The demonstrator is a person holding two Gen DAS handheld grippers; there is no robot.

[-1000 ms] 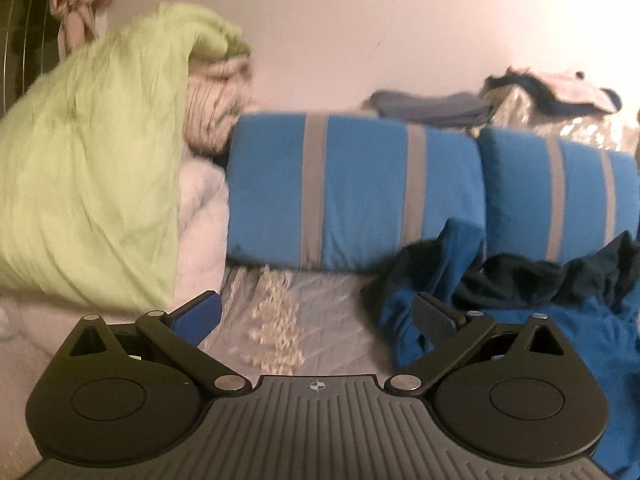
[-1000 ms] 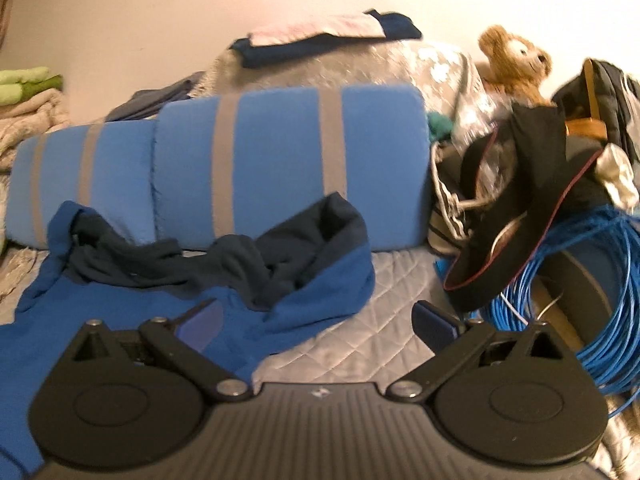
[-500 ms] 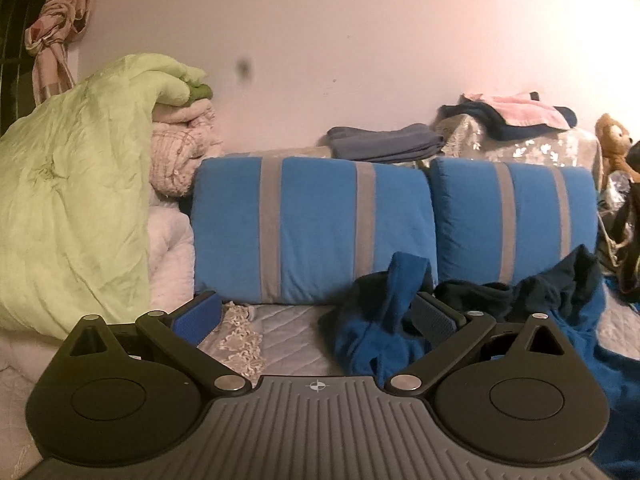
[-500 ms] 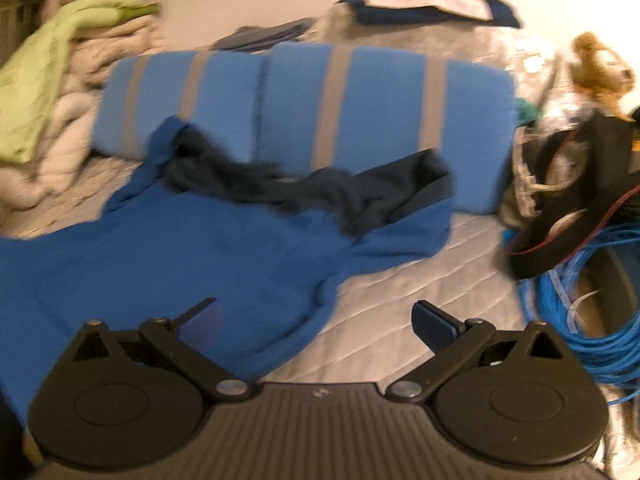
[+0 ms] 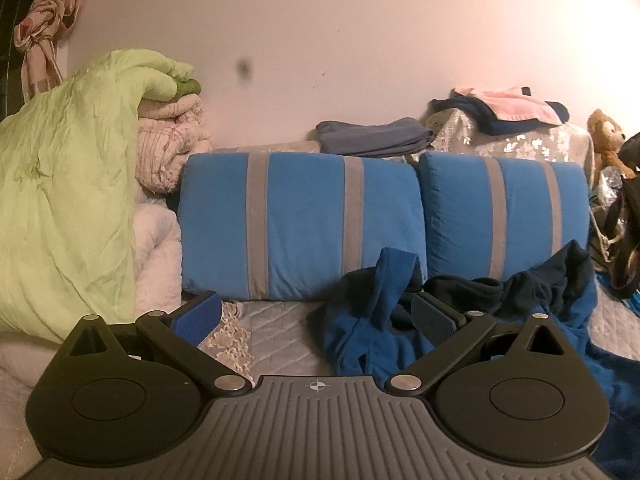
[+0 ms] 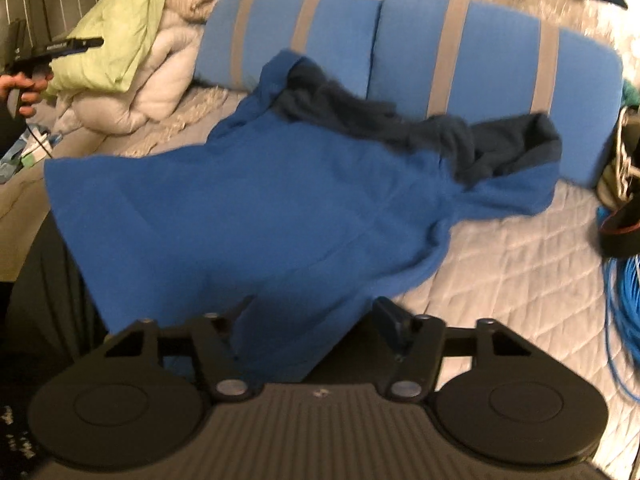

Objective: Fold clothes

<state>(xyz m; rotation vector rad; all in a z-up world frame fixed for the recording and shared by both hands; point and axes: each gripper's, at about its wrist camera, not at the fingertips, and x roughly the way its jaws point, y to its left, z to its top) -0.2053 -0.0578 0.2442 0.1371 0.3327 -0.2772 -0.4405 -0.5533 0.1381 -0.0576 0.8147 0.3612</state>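
The right claw [image 6: 310,314], just narrowed, is held part-open over the blue hoodie's [image 6: 256,216] hem; the left claw [image 5: 316,316] is spread wide, empty.

Soft matt blue garment [image 6: 248,216], quilted bedcover [image 6: 520,272] perhaps satin-sheened, crinkled green duvet [image 5: 60,208]

My right wrist view is smeared with motion blur. There my right tool [image 6: 312,314] covers the near hem of the blue fleece hooded garment [image 6: 248,216], so I cannot tell whether cloth lies between its fingers. The brown teddy bear [image 5: 606,140] is cut by the frame edge. My left hand [image 6: 20,88] is half cropped.
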